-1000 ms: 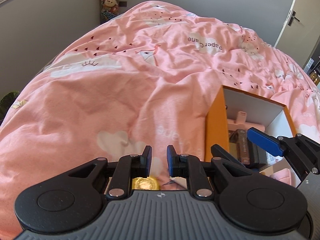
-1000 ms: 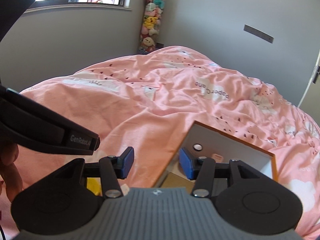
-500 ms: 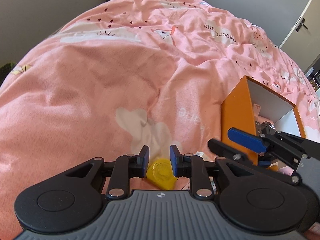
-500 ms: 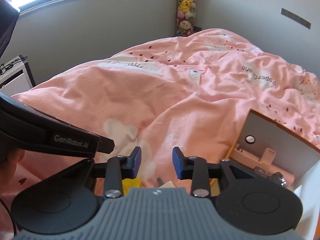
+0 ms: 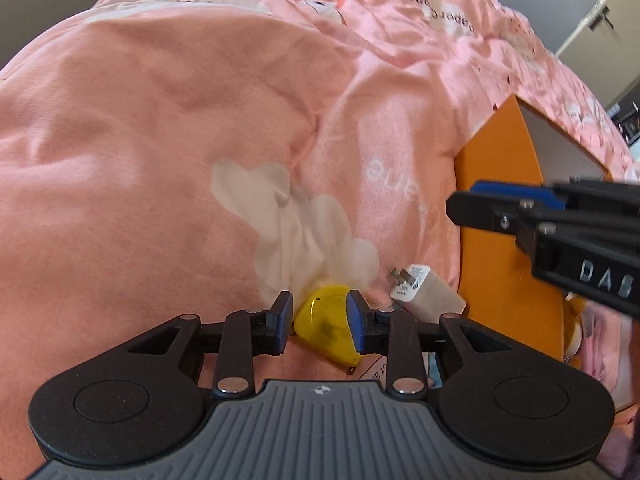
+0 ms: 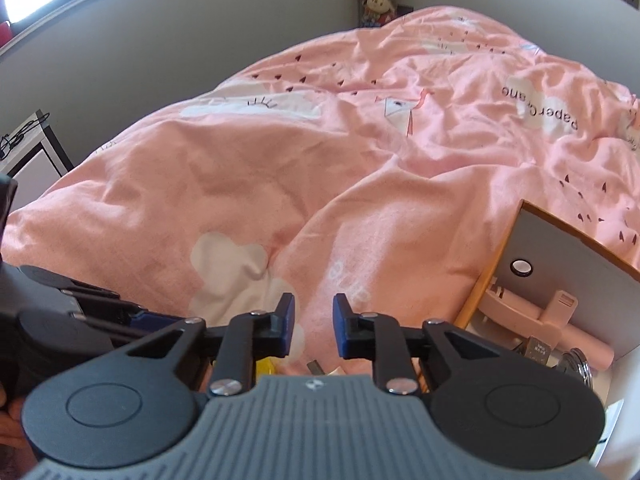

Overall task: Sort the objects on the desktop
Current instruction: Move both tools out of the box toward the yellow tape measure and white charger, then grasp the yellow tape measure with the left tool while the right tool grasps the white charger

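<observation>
Left gripper [image 5: 319,318]: jaws opening around a yellow case [image 5: 326,322] on the pink duvet [image 5: 160,160] (contact unclear).
Right gripper [image 6: 314,330]: closing, nothing between.
Orange box [image 5: 500,264]: beside the charger [image 5: 424,292].

1. The left claw [image 5: 318,316] is showing two black fingers [image 5: 280,322] faced with blue pads.
2. Each finger is riding on a black linkage bar fastened by silver round screws.
3. Two black rounded lobes, each bearing a recessed circle, are flanking a grey ribbed housing with a small white crosshair mark at its front edge.
4. The right claw [image 6: 314,330] is showing the same build: black fingers [image 6: 346,332], blue pads, silver screws, grey ribbed housing.
5. Its black side is carrying raised white lettering, with "DAS" readable in the left wrist view.
</observation>
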A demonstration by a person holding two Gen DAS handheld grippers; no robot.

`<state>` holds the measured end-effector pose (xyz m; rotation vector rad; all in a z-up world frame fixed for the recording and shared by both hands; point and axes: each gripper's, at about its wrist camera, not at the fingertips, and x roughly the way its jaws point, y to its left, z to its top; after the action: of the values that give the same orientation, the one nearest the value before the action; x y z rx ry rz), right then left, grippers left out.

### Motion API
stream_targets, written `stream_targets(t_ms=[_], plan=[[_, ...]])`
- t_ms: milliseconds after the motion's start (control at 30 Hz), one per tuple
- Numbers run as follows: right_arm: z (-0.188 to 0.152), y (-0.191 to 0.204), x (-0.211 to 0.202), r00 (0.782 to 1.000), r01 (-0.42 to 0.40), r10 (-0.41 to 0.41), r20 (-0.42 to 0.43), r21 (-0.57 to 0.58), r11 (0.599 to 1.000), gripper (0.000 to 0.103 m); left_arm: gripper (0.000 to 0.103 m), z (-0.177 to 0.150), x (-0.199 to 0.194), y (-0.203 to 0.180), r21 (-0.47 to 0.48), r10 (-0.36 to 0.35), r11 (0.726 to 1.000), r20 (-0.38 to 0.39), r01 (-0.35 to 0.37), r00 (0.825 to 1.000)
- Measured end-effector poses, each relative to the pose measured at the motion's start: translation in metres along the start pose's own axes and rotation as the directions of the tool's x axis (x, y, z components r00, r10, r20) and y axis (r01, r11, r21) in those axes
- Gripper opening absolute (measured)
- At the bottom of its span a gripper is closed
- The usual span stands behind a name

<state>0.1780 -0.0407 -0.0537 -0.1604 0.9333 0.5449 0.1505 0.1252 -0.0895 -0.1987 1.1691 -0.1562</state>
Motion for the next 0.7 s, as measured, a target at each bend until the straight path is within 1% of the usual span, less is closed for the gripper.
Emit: stream_targets(t_ms=[67,133,167,367,533,600,700], plan=[[0.005,-0.002,0.007,0.998,-0.011,0.01,-0.054,-0.018,1.0,0.022,0.037,-0.001,0.004,-0.005,0.039,0.012,0.999,-0.005,-0.011,1.0],[0.007,-0.002,0.014,0.994,-0.029,0.025,-0.104,-0.039,0.999,0.022,0.042,-0.003,0.006,-0.01,0.079,0.011,0.997,-0.009,-0.011,1.0],[0.008,-0.002,0.017,0.991,-0.039,0.032,-0.128,-0.052,0.998,0.022,0.05,-0.003,0.007,-0.012,0.092,0.01,0.996,-0.011,-0.008,1.0],[0.007,0.004,0.036,0.963,-0.093,0.051,-0.263,-0.147,0.985,0.023,0.055,-0.008,0.015,-0.023,0.175,0.024,0.984,-0.034,-0.018,0.999],[0.007,0.007,0.043,0.95,-0.092,0.02,-0.312,-0.218,0.972,0.023,0.059,-0.01,0.026,-0.028,0.219,0.049,0.975,-0.064,-0.034,0.997],[0.008,0.006,0.045,0.944,-0.099,0.019,-0.329,-0.228,0.969,0.024,0.062,-0.011,0.031,-0.029,0.228,0.062,0.973,-0.07,-0.045,0.996],[0.009,0.004,0.047,0.935,-0.119,0.027,-0.354,-0.241,0.963,0.026,0.065,-0.012,0.035,-0.027,0.225,0.057,0.974,-0.078,-0.038,0.995]])
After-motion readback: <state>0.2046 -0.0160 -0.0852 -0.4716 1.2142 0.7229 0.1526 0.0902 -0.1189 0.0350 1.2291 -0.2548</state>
